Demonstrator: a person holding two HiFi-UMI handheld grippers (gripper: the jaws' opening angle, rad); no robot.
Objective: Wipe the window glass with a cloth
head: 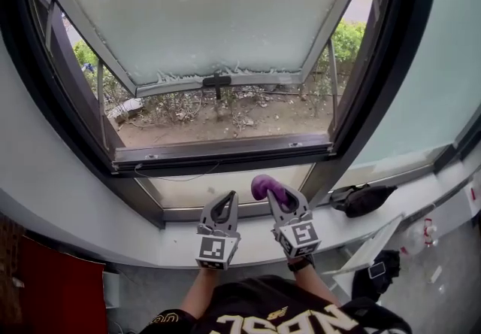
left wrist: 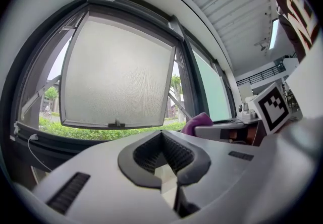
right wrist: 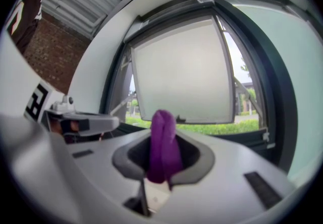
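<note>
Below and short of tilted-out window glass (head: 210,9), right claw (head: 276,197) pinches purple cloth (head: 263,186); left claw (head: 224,201) pressed together, empty.

Daylit from outside. Ahead, a frosted window sash (head: 203,9) tilted open outward in a dark frame (head: 225,153); beyond, bare soil (head: 218,118) and green hedge (head: 349,39). Below, a white sill (head: 248,242), a black bag (head: 363,198) toward its right end. To the right, a fixed frosted pane (head: 443,77). Overhead, ribbed ceiling (left wrist: 237,1) with a strip light (left wrist: 274,34); at left, brick wall (right wrist: 50,51).
</note>
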